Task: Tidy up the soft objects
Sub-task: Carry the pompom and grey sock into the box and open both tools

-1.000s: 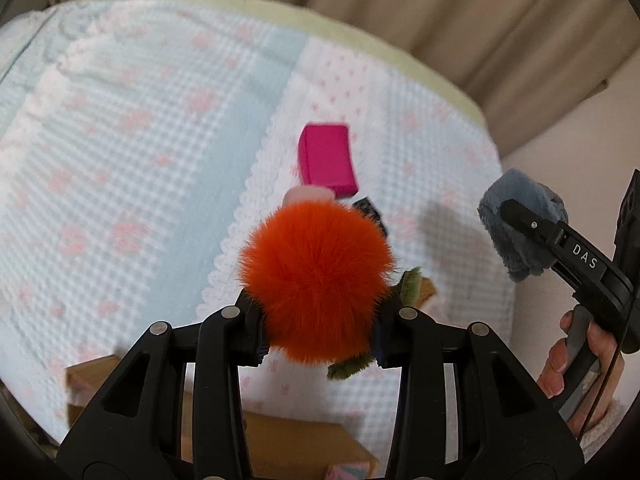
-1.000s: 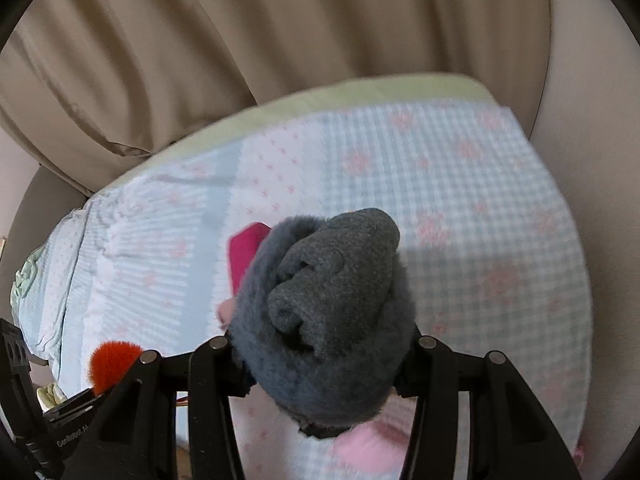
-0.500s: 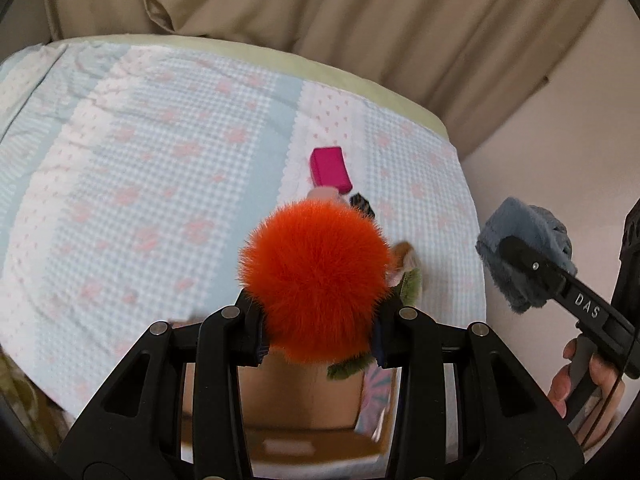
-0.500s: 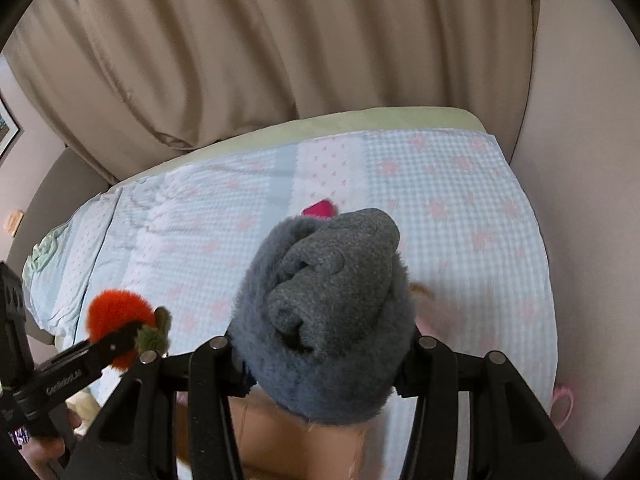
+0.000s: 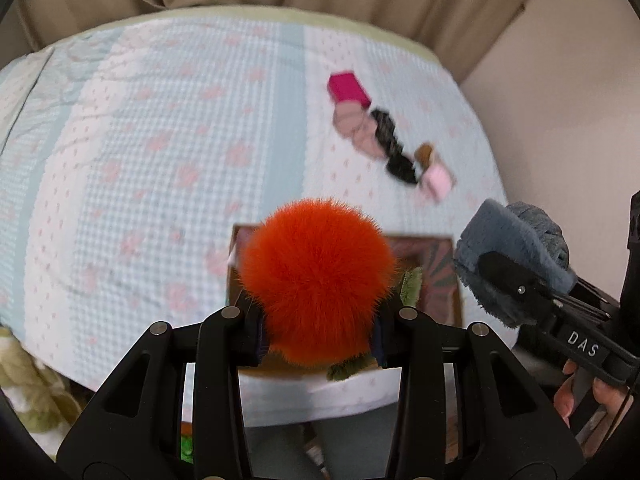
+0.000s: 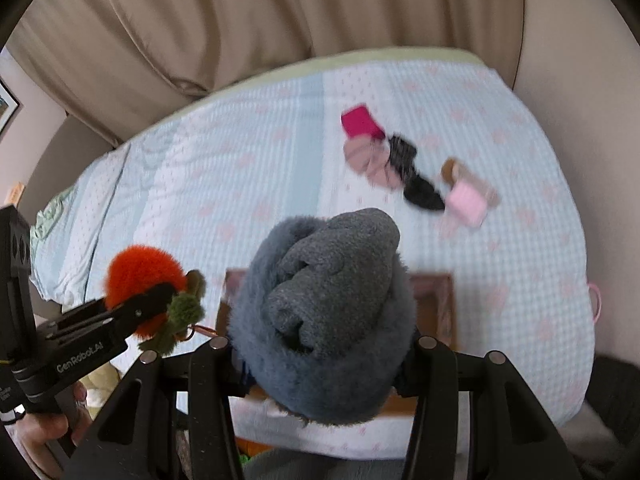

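Note:
My left gripper (image 5: 318, 330) is shut on a fluffy orange pom-pom (image 5: 316, 280) with green trim, held above a brown cardboard box (image 5: 440, 264) at the bed's near edge. My right gripper (image 6: 322, 364) is shut on a grey fleece bundle (image 6: 324, 308), also above the box (image 6: 438, 300). Each gripper shows in the other's view: the pom-pom (image 6: 140, 276) at left, the grey bundle (image 5: 516, 252) at right. On the bed lie a magenta block (image 5: 347, 87), pale pink pieces (image 5: 354, 128), a dark piece (image 5: 394, 152), a brown one (image 5: 425, 153) and a light pink block (image 5: 438, 180).
The bed has a light blue and pink checked cover (image 5: 160, 140). Beige curtains (image 6: 280, 12) hang behind it and a beige wall (image 5: 560, 100) runs along the right. Soft items lie on the floor at lower left (image 5: 24, 392).
Both grippers have pulled back toward the bed's near edge, keeping their loads. The cardboard box has come into view beneath them and the items on the bed look farther off.

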Motion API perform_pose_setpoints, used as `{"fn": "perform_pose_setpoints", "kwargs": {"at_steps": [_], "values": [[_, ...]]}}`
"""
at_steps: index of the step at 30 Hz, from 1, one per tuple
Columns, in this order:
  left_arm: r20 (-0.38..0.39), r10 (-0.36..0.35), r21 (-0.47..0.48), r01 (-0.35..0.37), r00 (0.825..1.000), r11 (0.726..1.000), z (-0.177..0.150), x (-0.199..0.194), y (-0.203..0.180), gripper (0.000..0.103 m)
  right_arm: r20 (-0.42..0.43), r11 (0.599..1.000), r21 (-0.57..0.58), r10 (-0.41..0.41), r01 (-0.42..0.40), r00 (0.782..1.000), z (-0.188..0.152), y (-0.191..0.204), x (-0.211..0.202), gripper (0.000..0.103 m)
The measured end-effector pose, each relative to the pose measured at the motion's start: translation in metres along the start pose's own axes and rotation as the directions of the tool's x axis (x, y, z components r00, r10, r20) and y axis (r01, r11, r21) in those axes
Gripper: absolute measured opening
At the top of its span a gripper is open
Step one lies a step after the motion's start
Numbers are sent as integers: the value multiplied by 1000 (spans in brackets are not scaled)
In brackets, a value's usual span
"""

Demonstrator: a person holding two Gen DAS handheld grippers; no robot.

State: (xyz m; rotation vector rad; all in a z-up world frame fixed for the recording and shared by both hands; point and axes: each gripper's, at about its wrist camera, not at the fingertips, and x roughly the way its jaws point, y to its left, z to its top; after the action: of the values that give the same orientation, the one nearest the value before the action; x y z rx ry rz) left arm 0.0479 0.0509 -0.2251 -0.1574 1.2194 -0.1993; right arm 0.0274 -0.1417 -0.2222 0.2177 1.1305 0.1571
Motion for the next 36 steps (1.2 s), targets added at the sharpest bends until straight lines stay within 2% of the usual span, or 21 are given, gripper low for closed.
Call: {"fn": "perform_pose_setpoints", "kwargs": {"at_steps": [5, 10, 18, 24, 26, 27, 28, 29, 30, 36], "values": [[-85, 24, 61, -19, 996, 998, -18, 39, 5, 34, -78, 1000, 8, -24, 24, 997, -30, -2, 38, 46], [-166, 56, 124, -35, 985, 992, -31, 90, 7, 34, -151, 999, 1, -51, 51, 987, -49, -13, 78, 46], [-296, 99, 180, -46, 950, 983, -50, 164, 8, 34, -276, 997, 35, -57, 70, 959, -65, -44, 151, 46], [-323, 129, 223, -57, 937, 973, -51, 183, 2, 34, -315, 996, 67, -31, 55, 948, -63, -53, 168, 48], [-314, 142, 250, -62, 939, 966, -48, 182, -2, 46, -320, 997, 59, -25, 46, 947, -59, -51, 171, 51], [-313, 146, 265, -61, 938, 962, -47, 182, -4, 70, -321, 997, 63, -11, 33, 947, -57, -50, 173, 61], [-309, 160, 281, -71, 937, 957, -45, 182, -6, 95, -327, 997, 74, 1, 25, 945, -55, -51, 175, 81], [-299, 172, 291, -82, 939, 953, -45, 182, -8, 102, -339, 995, 100, 13, 22, 941, -53, -52, 179, 94], [-286, 178, 301, -88, 942, 950, -44, 180, -10, 103, -347, 993, 117, 20, 22, 938, -53, -54, 181, 103], [-303, 175, 291, -84, 937, 953, -46, 181, -11, 103, -338, 989, 144, 15, 36, 941, -51, -60, 181, 103]]}}
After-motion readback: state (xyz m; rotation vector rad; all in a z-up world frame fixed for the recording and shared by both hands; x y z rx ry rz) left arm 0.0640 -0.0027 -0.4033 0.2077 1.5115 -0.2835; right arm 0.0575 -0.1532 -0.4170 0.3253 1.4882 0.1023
